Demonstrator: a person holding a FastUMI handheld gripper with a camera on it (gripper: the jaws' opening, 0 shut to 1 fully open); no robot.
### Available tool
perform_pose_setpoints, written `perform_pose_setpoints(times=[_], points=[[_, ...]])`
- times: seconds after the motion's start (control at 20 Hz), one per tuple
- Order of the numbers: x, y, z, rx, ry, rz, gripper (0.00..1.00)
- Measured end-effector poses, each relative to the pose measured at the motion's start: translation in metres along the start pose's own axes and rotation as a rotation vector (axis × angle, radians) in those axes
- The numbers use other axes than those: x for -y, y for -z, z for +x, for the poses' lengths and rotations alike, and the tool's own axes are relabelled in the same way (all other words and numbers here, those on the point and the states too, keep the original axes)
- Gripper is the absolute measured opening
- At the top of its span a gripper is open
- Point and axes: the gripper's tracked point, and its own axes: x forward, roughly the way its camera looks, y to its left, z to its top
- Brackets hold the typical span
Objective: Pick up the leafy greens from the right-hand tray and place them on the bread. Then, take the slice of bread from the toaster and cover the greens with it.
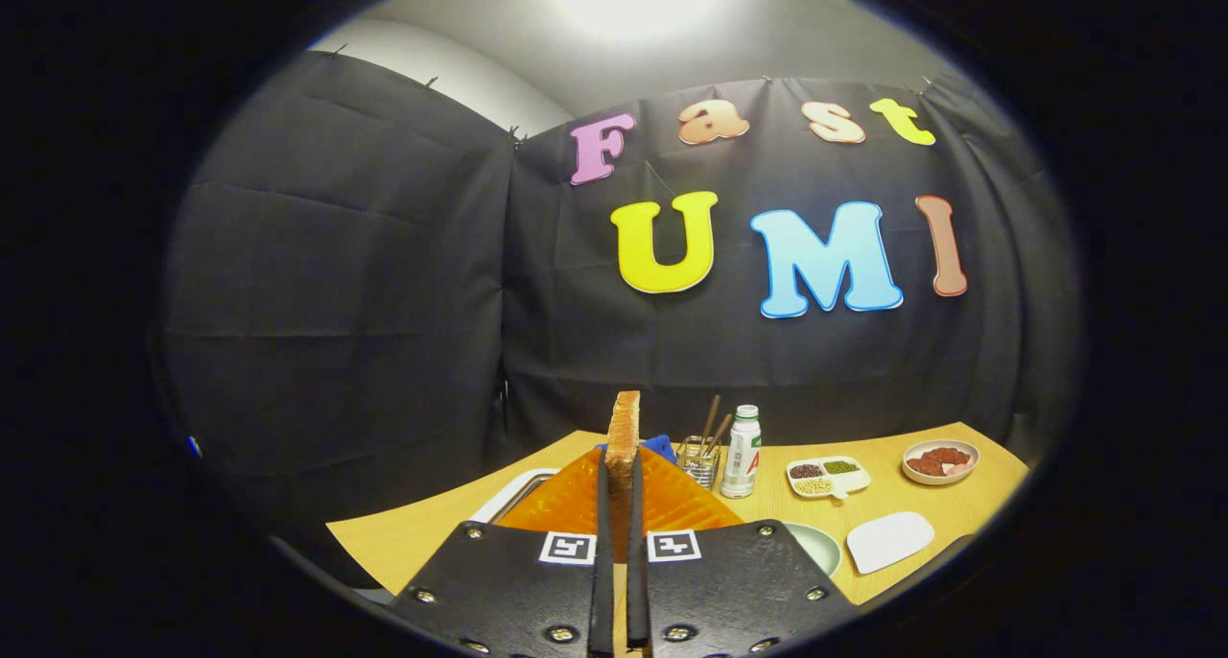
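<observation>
One slice of golden-brown toasted bread (625, 433) stands on edge at lower centre of the frame, clamped between the two fingers of the gripper (620, 471). Both fingers press flat against its faces, nearly closed on the thin slice, and its crust rises above the fingertips. The slice is held above the table, in front of an orange sloped object (576, 500) whose identity cannot be settled. The leafy greens and the lower bread cannot be made out from this angle, so the state of the stack is undetermined.

Handling judgement: the slice should be light and fairly stiff but crumbly; a hard squeeze could crack or dent it. The present hold across the broad faces, low on the slice, looks sound. Laying it flat would call for turning the wrist.

Surface: a light wooden table (921, 514), smooth and level. At lower right of the frame lie a white rounded plate (889, 541), a pale green dish (817, 548), a divided white tray of beans (828, 477) and a small bowl of reddish pieces (940, 461). Right of centre stand a white bottle (742, 452) and a glass jar with brown sticks (700, 458). A metal tray rim (513, 497) shows to the left of the fingers. Black cloth encloses the booth; a bright lamp glares at top centre.
</observation>
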Motion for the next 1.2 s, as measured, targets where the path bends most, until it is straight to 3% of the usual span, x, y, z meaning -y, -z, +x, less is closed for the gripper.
perform_pose_setpoints(times=[0.35,0.7,1.2], points=[[0.058,0.031,-0.005,-0.061,0.094,0.004,0.05],[0.101,0.075,-0.002,-0.122,0.124,0.037,0.05],[0.118,0.097,0.009,-0.154,0.144,0.088,0.05]])
